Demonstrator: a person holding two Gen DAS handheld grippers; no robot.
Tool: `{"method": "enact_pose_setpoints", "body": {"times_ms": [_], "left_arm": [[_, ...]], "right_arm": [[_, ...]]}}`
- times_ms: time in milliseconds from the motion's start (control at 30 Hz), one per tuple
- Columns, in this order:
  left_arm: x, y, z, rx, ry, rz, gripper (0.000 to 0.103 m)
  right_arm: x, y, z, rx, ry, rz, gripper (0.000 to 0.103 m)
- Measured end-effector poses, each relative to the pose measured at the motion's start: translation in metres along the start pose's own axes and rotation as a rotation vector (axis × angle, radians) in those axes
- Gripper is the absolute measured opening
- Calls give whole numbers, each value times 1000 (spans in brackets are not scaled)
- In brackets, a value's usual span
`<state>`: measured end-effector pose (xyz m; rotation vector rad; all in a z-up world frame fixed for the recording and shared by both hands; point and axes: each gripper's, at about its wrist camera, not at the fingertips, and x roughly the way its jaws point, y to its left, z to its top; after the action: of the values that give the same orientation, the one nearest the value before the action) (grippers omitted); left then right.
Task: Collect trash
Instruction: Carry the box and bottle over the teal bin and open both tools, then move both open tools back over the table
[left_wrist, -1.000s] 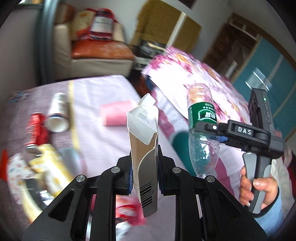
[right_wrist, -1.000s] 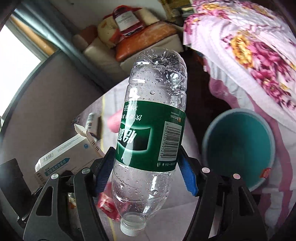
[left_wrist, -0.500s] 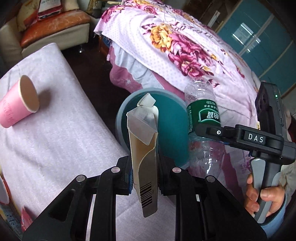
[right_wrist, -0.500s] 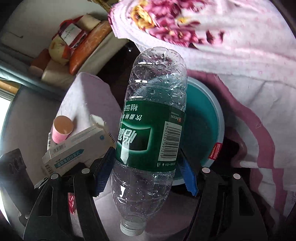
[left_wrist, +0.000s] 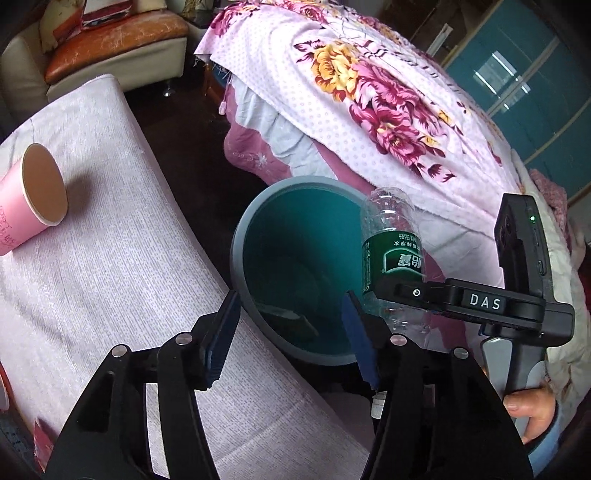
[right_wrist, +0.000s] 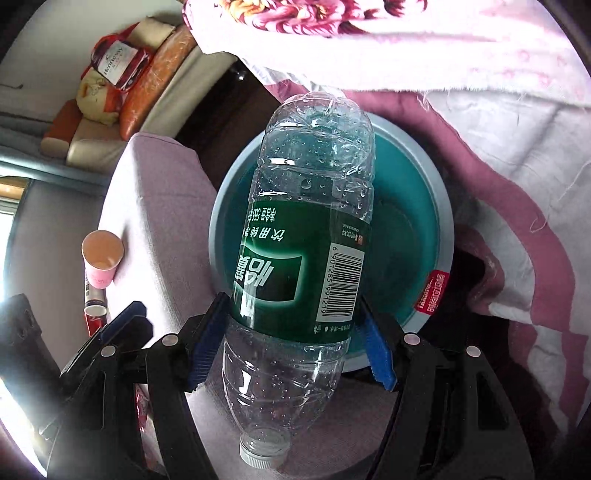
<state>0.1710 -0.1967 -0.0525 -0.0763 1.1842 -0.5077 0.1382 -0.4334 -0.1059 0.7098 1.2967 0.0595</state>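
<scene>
My left gripper (left_wrist: 290, 336) is open and empty over the near rim of a teal bin (left_wrist: 240, 236). A flat carton (left_wrist: 286, 317) lies at the bottom of the bin. My right gripper (right_wrist: 291, 343) is shut on a clear plastic bottle with a green label (right_wrist: 299, 266), held cap-down over the bin (right_wrist: 439, 210). The same bottle (left_wrist: 391, 254) shows at the bin's right edge in the left wrist view. A pink paper cup (left_wrist: 26, 195) lies on its side on the lilac-covered table (left_wrist: 110, 277).
A bed with a floral cover (left_wrist: 369, 92) stands behind the bin. A sofa with an orange cushion (left_wrist: 110, 33) is at the back left. The pink cup (right_wrist: 101, 256) and a can (right_wrist: 94, 310) lie on the table left of the bin.
My left gripper has opened and the carton it held has dropped into the bin. My right gripper with the bottle has moved over the bin.
</scene>
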Motion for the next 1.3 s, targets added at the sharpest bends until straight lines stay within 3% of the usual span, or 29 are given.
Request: {"method": "enact_pose_setpoints", "body": {"times_ms": [100, 200, 700, 800, 900, 1300], "left_arm": [[-8, 7, -4, -22, -18, 5, 72], [-15, 14, -8, -50, -25, -3, 75], [-53, 39, -30, -107, -74, 2, 79], [-62, 47, -36, -121, -83, 9, 80], [-72, 57, -41, -136, -94, 23, 88], [-128, 102, -72, -196, -157, 53, 89]], "right_arm": [[4, 3, -1, 13, 18, -5, 67], [6, 6, -1, 16, 20, -7, 74], [-14, 40, -21, -51, -28, -66, 78], [-15, 56, -26, -90, -32, -73, 79], [-15, 74, -32, -131, -32, -78, 82], [-1, 153, -77, -319, 26, -77, 82]]}}
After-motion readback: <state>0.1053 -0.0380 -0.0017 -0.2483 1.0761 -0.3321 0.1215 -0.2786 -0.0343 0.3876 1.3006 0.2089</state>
